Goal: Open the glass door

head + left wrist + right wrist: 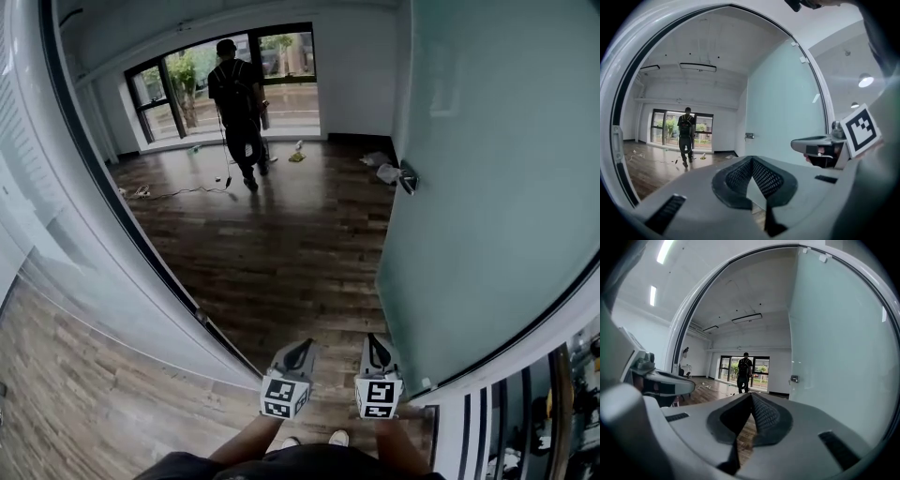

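Note:
The frosted glass door [487, 187] stands swung open at the right, its metal handle [408, 176] on the edge nearest the room. The doorway lies straight ahead of me. In the head view my left gripper [302, 345] and right gripper [376, 339] are side by side at the threshold, both shut and empty, touching nothing. In the left gripper view the jaws [752, 159] meet at their tips, with the door [783, 108] beyond to the right. The right gripper view shows its jaws [751, 395] shut, the door [839, 357] and handle [794, 379] to the right.
A fixed glass wall panel [56, 234] with a dark frame [141, 244] bounds the doorway on the left. A person [239, 103] stands far inside by the windows [281, 56]. Cables [178, 192] and bits of litter [384, 171] lie on the wood floor.

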Available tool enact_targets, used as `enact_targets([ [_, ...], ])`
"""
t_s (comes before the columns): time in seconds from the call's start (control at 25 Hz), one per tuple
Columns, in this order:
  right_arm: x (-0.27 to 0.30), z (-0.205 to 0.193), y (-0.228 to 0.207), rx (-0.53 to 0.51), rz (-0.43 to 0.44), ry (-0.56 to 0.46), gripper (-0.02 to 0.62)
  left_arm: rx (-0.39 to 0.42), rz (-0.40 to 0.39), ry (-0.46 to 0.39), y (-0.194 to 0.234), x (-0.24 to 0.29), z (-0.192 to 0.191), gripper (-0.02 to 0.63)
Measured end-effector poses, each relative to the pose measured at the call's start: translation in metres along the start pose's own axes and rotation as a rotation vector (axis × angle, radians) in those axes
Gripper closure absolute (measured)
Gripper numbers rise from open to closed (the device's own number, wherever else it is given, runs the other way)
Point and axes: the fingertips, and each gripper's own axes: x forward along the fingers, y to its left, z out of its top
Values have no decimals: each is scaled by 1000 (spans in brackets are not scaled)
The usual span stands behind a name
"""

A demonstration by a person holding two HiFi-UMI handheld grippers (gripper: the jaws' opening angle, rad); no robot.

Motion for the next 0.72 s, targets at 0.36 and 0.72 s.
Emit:
enact_targets([
  [0.36, -10, 10, 68, -15, 31, -5, 577, -23, 6, 0, 35, -48, -12, 600],
  [0.72, -20, 16, 83, -22, -41, -39, 577, -29, -17, -7, 49, -66, -13, 600],
])
